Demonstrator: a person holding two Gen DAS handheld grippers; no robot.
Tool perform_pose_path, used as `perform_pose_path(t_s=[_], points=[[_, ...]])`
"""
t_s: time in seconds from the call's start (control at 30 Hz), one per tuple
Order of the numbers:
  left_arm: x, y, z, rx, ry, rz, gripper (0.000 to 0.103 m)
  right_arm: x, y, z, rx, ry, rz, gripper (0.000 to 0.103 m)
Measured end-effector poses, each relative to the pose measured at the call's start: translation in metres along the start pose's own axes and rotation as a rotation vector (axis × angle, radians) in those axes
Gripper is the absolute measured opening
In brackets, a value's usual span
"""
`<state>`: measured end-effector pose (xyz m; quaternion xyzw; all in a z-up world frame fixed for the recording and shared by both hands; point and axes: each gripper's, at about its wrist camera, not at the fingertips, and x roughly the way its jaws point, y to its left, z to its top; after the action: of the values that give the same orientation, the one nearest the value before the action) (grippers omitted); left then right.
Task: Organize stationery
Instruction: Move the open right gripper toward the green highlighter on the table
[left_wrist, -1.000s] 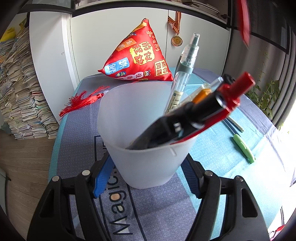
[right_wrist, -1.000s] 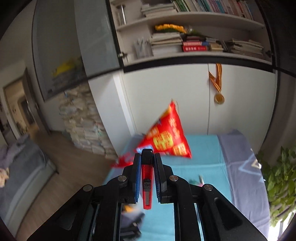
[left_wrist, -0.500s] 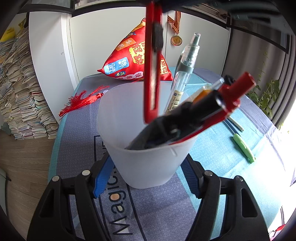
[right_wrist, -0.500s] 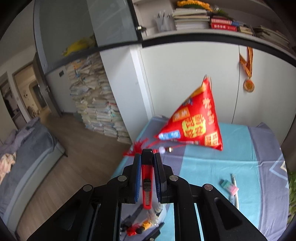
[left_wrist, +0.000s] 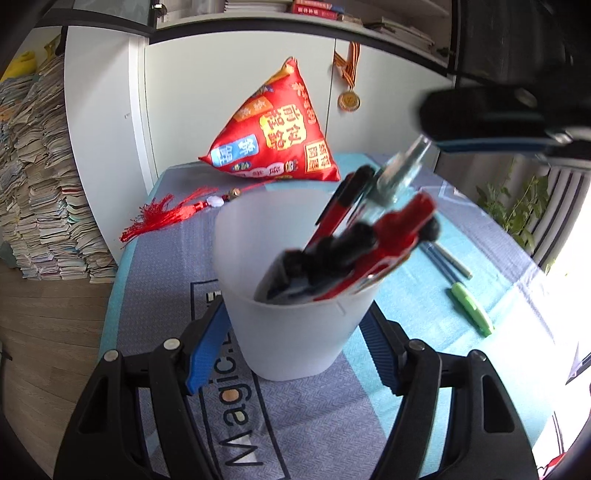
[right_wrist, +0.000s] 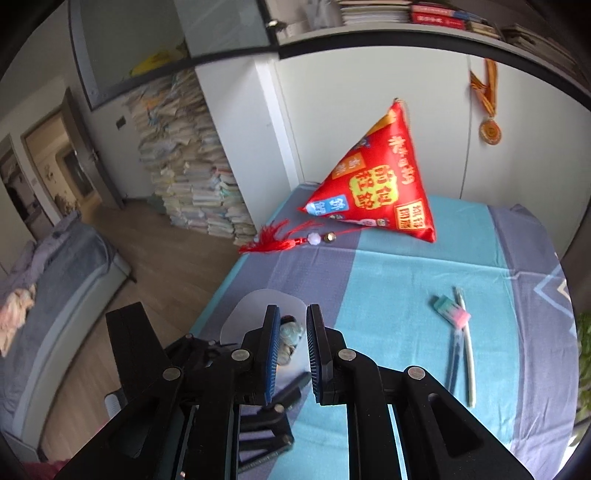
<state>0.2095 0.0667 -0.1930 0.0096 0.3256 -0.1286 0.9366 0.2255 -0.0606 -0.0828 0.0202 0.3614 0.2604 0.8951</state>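
My left gripper (left_wrist: 295, 325) is shut on a frosted white cup (left_wrist: 288, 295) that stands on the blue tablecloth, one pad on each side. Several pens and a red utility knife (left_wrist: 340, 218) lean in the cup; they look blurred. My right gripper (right_wrist: 290, 354) hovers just above the cup (right_wrist: 258, 306) and points down at it. Its jaws stand slightly apart with nothing between them. In the left wrist view the right gripper (left_wrist: 436, 122) shows blurred at the upper right, over the pen tops.
A green pen (left_wrist: 472, 310) and blue pens (left_wrist: 447, 258) lie on the cloth right of the cup, near a teal-pink eraser (right_wrist: 450, 310). A red pyramid cushion (left_wrist: 277, 136) with a tassel (left_wrist: 166, 218) sits at the back. The table's left edge drops to the floor.
The right gripper came down over the cup. The red utility knife it held has left its jaws and now leans in the cup, and the pens there have shifted.
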Motion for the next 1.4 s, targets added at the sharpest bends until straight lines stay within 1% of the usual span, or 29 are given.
perform_pose_path(t_s=[0.07, 0.13, 0.2, 0.23, 0.3, 0.4, 0.43, 0.47, 0.57, 0.7, 0.8, 0.87, 0.93, 1.03, 1.07, 1.13, 1.2, 1.3, 1.4], points=[[-0.002, 0.002, 0.001, -0.018, -0.015, -0.012, 0.071, -0.019, -0.013, -0.01, 0.057, -0.04, 0.021, 0.014], [-0.004, 0.001, 0.002, -0.024, -0.025, -0.018, 0.07, -0.035, -0.026, -0.023, 0.102, -0.076, 0.022, 0.015], [-0.004, -0.001, 0.002, -0.019, -0.028, -0.013, 0.069, -0.046, -0.041, -0.037, 0.142, -0.086, -0.01, 0.016], [-0.004, -0.002, 0.002, -0.011, -0.032, -0.008, 0.069, -0.049, -0.05, -0.046, 0.161, -0.082, -0.044, 0.016], [-0.006, -0.005, 0.001, 0.007, -0.04, 0.001, 0.069, -0.047, -0.066, -0.058, 0.189, -0.05, -0.119, 0.016], [-0.008, -0.009, -0.002, 0.036, -0.047, 0.018, 0.069, -0.033, -0.091, -0.081, 0.224, 0.039, -0.258, 0.017], [-0.008, -0.008, -0.002, 0.037, -0.048, 0.019, 0.069, -0.025, -0.097, -0.088, 0.233, 0.081, -0.289, 0.017], [-0.008, -0.008, -0.002, 0.036, -0.047, 0.018, 0.069, -0.018, -0.102, -0.093, 0.24, 0.118, -0.3, 0.017], [-0.008, -0.006, -0.002, 0.027, -0.046, 0.014, 0.069, -0.001, -0.106, -0.106, 0.258, 0.184, -0.271, 0.017], [-0.008, -0.006, -0.002, 0.027, -0.045, 0.014, 0.069, 0.003, -0.091, -0.107, 0.206, 0.166, -0.275, 0.017], [-0.008, -0.006, -0.002, 0.027, -0.045, 0.015, 0.069, 0.01, -0.082, -0.107, 0.166, 0.179, -0.269, 0.017], [-0.008, -0.006, -0.002, 0.027, -0.045, 0.015, 0.069, 0.015, -0.084, -0.111, 0.17, 0.185, -0.278, 0.017], [-0.008, -0.006, -0.002, 0.026, -0.044, 0.015, 0.069, 0.014, -0.088, -0.113, 0.176, 0.168, -0.293, 0.017], [-0.008, -0.006, -0.002, 0.027, -0.044, 0.016, 0.069, 0.023, -0.094, -0.117, 0.197, 0.202, -0.286, 0.017], [-0.008, -0.006, -0.002, 0.027, -0.044, 0.016, 0.069, 0.021, -0.093, -0.117, 0.191, 0.177, -0.293, 0.017], [-0.008, -0.006, -0.002, 0.026, -0.044, 0.016, 0.069, 0.02, -0.091, -0.117, 0.183, 0.171, -0.308, 0.017], [-0.008, -0.006, -0.003, 0.027, -0.044, 0.016, 0.069, 0.017, -0.089, -0.117, 0.184, 0.159, -0.313, 0.013], [-0.008, -0.006, -0.002, 0.027, -0.044, 0.016, 0.069, 0.002, -0.082, -0.11, 0.178, 0.106, -0.297, 0.013], [-0.008, -0.006, -0.002, 0.027, -0.044, 0.016, 0.069, -0.017, -0.073, -0.098, 0.171, 0.047, -0.255, 0.013]])
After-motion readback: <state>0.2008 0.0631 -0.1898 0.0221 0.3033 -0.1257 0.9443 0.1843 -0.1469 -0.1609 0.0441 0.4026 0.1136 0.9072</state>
